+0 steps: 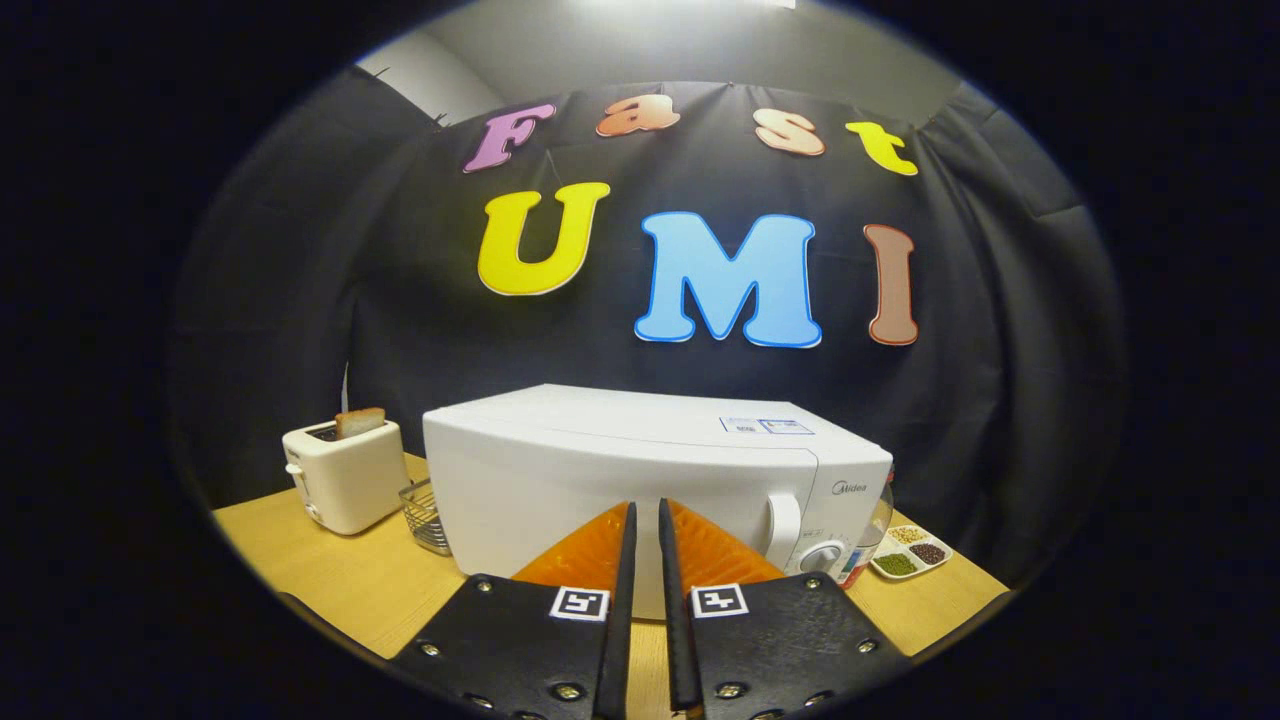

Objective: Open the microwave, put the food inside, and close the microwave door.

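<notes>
Microwave [640, 470] was seen closed on the wooden table [330, 580] just beyond the gripper [645, 515], whose fingers were nearly together on nothing; its rigid, hinged door was judged best pulled by the upright handle [783, 530] beside the dial

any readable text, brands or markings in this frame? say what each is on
"Midea": brand mark on the microwave, upper corner of its control panel, above the dial.
Sticker on the microwave's top: print too small to read.
Markings around the dial: too small to read.
Bottle beside the microwave: label blurred.
Square black-and-white code tags on the gripper: patterns, no words. Its fingers stand nearly together, holding nothing.
</notes>
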Demonstrator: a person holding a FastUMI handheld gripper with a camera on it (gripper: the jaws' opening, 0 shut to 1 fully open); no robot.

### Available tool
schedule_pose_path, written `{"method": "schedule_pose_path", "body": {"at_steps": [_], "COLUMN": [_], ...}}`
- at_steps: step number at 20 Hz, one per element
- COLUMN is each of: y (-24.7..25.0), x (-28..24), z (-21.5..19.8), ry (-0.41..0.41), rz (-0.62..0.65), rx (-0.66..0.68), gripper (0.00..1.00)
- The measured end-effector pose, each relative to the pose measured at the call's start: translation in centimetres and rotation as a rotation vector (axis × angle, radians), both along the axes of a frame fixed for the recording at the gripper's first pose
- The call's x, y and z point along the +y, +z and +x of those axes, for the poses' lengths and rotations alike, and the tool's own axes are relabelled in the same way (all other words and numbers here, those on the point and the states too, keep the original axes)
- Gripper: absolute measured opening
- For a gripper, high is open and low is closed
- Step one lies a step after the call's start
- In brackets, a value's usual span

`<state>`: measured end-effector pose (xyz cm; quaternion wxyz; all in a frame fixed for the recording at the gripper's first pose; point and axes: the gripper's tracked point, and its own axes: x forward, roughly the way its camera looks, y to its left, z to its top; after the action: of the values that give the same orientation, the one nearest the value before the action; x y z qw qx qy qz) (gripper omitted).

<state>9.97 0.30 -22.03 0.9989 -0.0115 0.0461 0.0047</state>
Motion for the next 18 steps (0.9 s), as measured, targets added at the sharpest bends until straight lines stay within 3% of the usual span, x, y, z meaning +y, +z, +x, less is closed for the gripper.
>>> {"method": "schedule_pose_path", "body": {"at_steps": [6, 9, 15, 18], "y": [6.9, 11.2, 17.2, 18.4], "x": [2.8, 3.5, 2.2, -0.3], "z": [-6.6, -9.5, -12.2, -12.9], "ry": [0.106, 0.139, 0.111, 0.028], "rz": [0.081, 0.064, 0.045, 0.035], "rx": [-0.012, -0.061, -0.132, -0.126], "gripper": [0.16, 0.16, 0.16, 0.16]}}
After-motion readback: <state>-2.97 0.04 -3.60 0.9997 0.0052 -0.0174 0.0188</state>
